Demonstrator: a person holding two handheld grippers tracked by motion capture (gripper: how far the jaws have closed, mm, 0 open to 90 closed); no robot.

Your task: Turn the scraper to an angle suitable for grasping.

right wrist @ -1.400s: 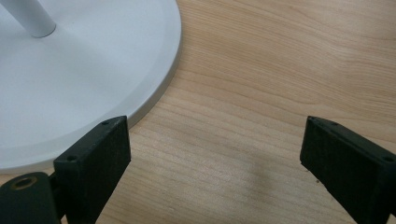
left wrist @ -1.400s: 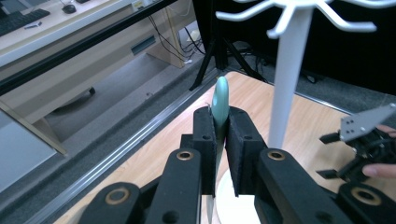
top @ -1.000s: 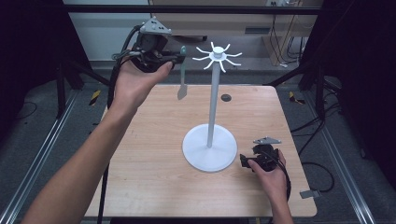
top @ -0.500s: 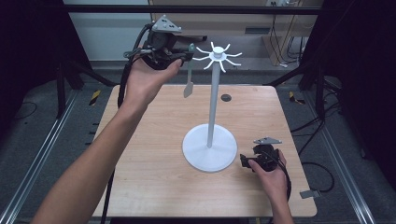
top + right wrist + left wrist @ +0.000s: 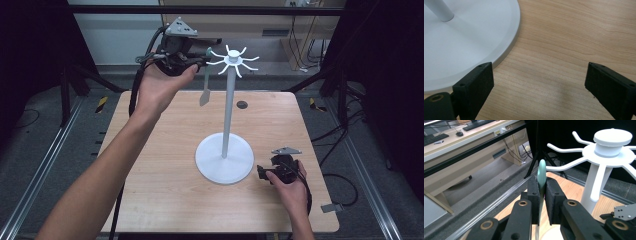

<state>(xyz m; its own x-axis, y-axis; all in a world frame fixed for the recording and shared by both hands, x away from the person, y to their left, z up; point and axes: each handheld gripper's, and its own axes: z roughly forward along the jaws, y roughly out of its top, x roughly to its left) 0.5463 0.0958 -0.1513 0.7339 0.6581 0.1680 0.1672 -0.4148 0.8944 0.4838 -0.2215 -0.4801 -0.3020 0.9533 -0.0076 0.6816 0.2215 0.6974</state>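
- My left gripper (image 5: 200,61) is raised beside the top of the white stand (image 5: 226,120), jaws clamped on a slim spatula (image 5: 205,85).
- The spatula has a pale green handle end and a grey blade; its long axis hangs near vertical, blade down, just left of the stand's hooks (image 5: 564,147).
- My right gripper (image 5: 270,172) rests on the table (image 5: 150,165) by the stand's base, jaws wide apart.

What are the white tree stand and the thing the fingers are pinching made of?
The white stand looks like matte painted metal or plastic: smooth, even, seamless, faintly shiny. The utensil in the left gripper has a mint handle tip, probably plastic or silicone; its grey blade may be metal.
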